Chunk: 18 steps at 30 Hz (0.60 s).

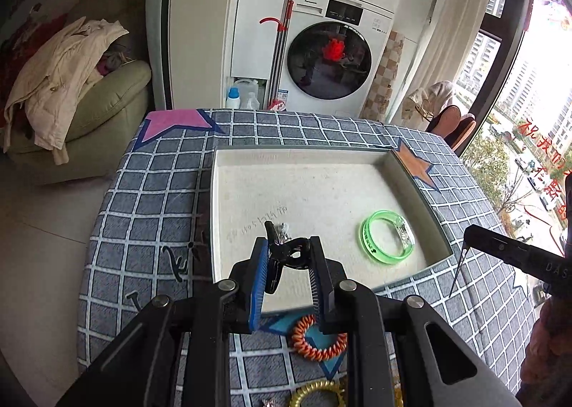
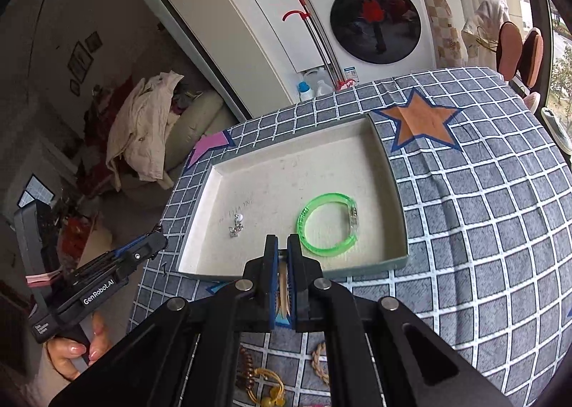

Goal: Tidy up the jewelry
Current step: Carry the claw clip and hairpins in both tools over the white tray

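Observation:
A shallow white tray [image 1: 221, 192] [image 2: 389, 171] lies on the checked tablecloth. In it are a green bangle [image 1: 388, 237] [image 2: 327, 224] and a small silver earring [image 2: 236, 224]. My left gripper [image 1: 287, 246] is shut on a black hair clip [image 1: 286, 253] and holds it over the tray's near left part. My right gripper [image 2: 282, 241] is shut on a thin beige piece [image 2: 283, 285], held above the tray's near edge; what the piece is I cannot tell.
Loose jewelry lies on the cloth in front of the tray: an orange coil hair tie [image 1: 318, 339], a gold ring-shaped piece [image 1: 314, 394], brown beads [image 2: 246, 367], a woven band [image 2: 320, 364]. A washing machine [image 1: 329, 60] stands beyond the table.

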Each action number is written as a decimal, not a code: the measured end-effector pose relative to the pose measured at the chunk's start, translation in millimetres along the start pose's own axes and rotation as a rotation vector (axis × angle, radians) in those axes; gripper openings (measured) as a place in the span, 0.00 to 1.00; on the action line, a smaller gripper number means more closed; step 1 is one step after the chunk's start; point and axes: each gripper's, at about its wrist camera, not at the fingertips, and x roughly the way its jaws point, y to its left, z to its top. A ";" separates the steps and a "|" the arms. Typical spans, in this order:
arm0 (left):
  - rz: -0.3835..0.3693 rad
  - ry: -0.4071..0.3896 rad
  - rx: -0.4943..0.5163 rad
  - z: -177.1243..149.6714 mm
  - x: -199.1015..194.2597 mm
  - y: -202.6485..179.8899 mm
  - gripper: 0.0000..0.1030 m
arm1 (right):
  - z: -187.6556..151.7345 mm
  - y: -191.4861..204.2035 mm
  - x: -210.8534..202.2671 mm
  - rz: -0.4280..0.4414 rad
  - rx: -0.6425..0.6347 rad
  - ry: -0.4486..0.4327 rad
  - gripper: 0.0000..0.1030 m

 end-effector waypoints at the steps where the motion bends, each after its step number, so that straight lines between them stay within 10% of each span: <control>1: 0.003 0.004 0.002 4.2 6.4 -0.6 0.40 | 5.3 0.9 6.5 0.002 0.001 0.004 0.05; 18: 0.063 0.100 0.076 6.0 98.4 -11.9 0.40 | 19.7 -23.9 102.7 -0.148 -0.001 0.105 0.05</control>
